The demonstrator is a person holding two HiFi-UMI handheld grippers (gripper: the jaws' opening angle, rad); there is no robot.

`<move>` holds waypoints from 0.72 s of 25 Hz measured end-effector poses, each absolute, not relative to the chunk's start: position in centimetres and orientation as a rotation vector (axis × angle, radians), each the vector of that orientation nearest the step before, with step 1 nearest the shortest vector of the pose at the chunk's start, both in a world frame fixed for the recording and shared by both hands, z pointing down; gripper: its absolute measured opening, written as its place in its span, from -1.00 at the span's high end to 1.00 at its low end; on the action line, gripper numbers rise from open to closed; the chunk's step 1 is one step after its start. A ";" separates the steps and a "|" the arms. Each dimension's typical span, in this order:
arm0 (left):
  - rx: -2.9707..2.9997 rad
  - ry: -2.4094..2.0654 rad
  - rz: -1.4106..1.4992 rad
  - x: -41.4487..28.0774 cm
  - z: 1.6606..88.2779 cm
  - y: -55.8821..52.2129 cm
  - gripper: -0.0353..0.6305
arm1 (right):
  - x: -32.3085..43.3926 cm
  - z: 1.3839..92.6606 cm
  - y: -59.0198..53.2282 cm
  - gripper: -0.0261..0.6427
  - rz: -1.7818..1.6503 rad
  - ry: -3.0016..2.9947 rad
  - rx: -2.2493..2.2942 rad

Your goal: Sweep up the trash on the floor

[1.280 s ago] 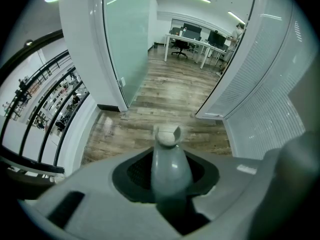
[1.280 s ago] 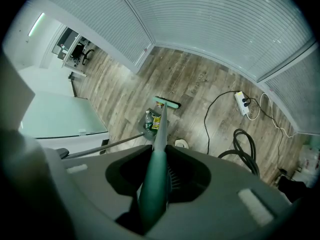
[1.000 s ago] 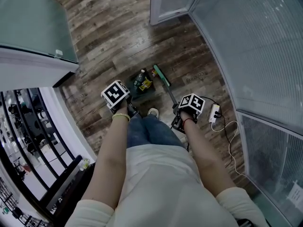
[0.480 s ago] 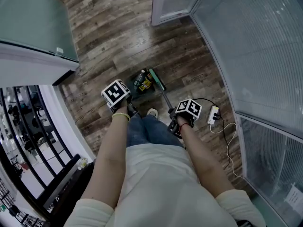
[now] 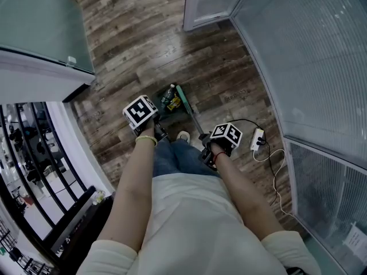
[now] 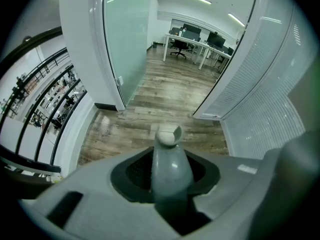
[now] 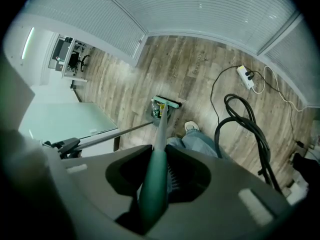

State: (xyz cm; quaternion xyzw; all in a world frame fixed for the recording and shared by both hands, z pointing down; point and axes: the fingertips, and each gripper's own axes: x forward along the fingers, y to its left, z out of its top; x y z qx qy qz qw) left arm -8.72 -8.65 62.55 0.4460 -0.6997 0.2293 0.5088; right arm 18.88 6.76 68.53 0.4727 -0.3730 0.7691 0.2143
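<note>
A dark dustpan (image 5: 166, 109) sits on the wood floor ahead of my feet, with a bottle and yellow trash (image 5: 171, 100) at its mouth. The green broom head (image 5: 183, 98) lies against the right side of the trash. My left gripper (image 5: 151, 126) is shut on the dustpan's grey handle (image 6: 169, 156). My right gripper (image 5: 213, 151) is shut on the green broom handle (image 7: 154, 176). The right gripper view looks down that handle to the broom head (image 7: 166, 103), the trash (image 7: 156, 112) and the dustpan's long handle (image 7: 107, 136).
A white power strip (image 5: 257, 137) with a white cord lies on the floor to the right, beside a curved glass wall (image 5: 309, 56). Black cable (image 7: 250, 129) hangs near my right gripper. My shoe (image 5: 183, 135) is just behind the dustpan. A glass partition (image 5: 40, 27) and railing stand left.
My right gripper has moved left and back toward my body, drawing the broom head left against the trash at the dustpan. The left gripper and dustpan have stayed in place.
</note>
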 end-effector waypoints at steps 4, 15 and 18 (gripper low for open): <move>1.078 -1.683 0.549 -8.7 62.6 -8.6 0.53 | 18.4 68.3 7.1 0.63 2.166 -1.027 1.302; 1.082 -1.677 0.545 -8.4 62.5 -8.7 0.52 | 16.9 66.8 7.9 0.64 2.176 -1.044 1.256; 1.083 -1.675 0.542 -8.4 62.5 -8.6 0.52 | 17.2 66.4 8.4 0.64 2.193 -1.042 1.253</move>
